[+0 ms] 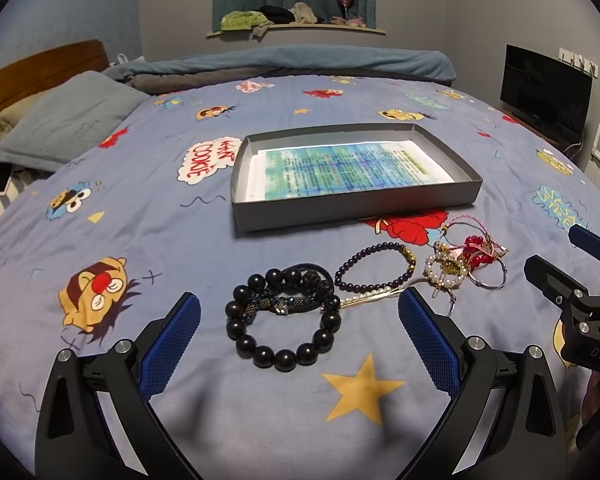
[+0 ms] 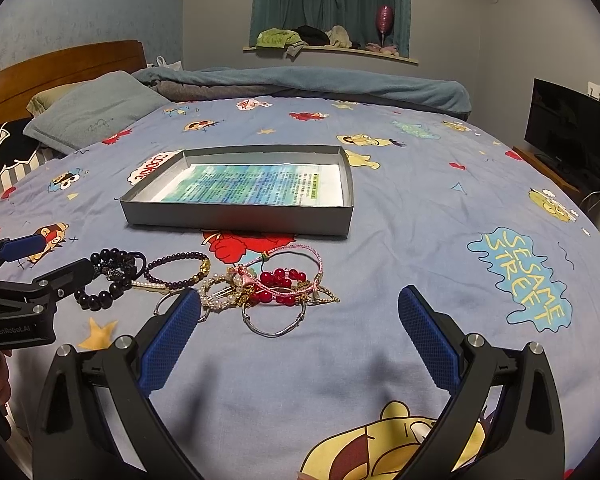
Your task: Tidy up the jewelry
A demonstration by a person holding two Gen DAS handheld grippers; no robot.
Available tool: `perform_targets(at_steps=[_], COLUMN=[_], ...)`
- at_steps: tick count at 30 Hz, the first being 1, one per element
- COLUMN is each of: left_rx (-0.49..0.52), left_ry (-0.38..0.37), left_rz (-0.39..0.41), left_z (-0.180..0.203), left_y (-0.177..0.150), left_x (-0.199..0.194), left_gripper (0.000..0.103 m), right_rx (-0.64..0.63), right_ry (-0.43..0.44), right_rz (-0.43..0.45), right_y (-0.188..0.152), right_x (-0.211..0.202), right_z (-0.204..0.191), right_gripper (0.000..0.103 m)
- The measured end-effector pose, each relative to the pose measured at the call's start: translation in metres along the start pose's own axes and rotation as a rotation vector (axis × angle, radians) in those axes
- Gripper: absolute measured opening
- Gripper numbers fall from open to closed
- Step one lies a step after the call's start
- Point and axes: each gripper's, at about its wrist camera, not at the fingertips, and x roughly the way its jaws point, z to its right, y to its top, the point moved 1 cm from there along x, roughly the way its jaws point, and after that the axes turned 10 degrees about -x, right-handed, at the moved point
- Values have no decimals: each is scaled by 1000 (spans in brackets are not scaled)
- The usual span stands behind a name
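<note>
A pile of jewelry lies on the bed in front of a shallow grey box (image 1: 356,205) lined with printed paper. A large black bead bracelet (image 1: 283,318) lies between the fingers of my left gripper (image 1: 298,320), which is open just above the sheet. Beside it are a purple bead bracelet (image 1: 376,267), a pearl hair clip (image 1: 370,295) and a tangle of red beads, pink cord and silver bangles (image 1: 474,260). My right gripper (image 2: 299,322) is open and empty, just in front of the red bead tangle (image 2: 278,280) and a silver bangle (image 2: 276,322). The grey box (image 2: 240,216) lies beyond.
The bed has a blue cartoon sheet (image 2: 420,208), a grey pillow (image 1: 68,120) at far left and a rolled blue blanket (image 1: 300,60) at the back. A black monitor (image 2: 572,128) stands at the right. The right gripper's body (image 1: 580,300) shows in the left view.
</note>
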Motion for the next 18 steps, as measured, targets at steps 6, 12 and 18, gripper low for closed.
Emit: perform_targets(at_steps=[6,12,18], left_rx=[3,7,16], left_ry=[-6,-3,-6], left_rz=[-7,-21,-14], left_z=[1,-1,-10], left_y=[-1,-1,0], left_x=[2,6,9], left_gripper=[98,98,98], right_rx=[1,1,3], right_ry=[3,14,40], right_rz=[-2,-11,-7], right_y=[0,0,-1], right_x=[1,2,5], right_z=[0,2,6], right_gripper=[98,98,97])
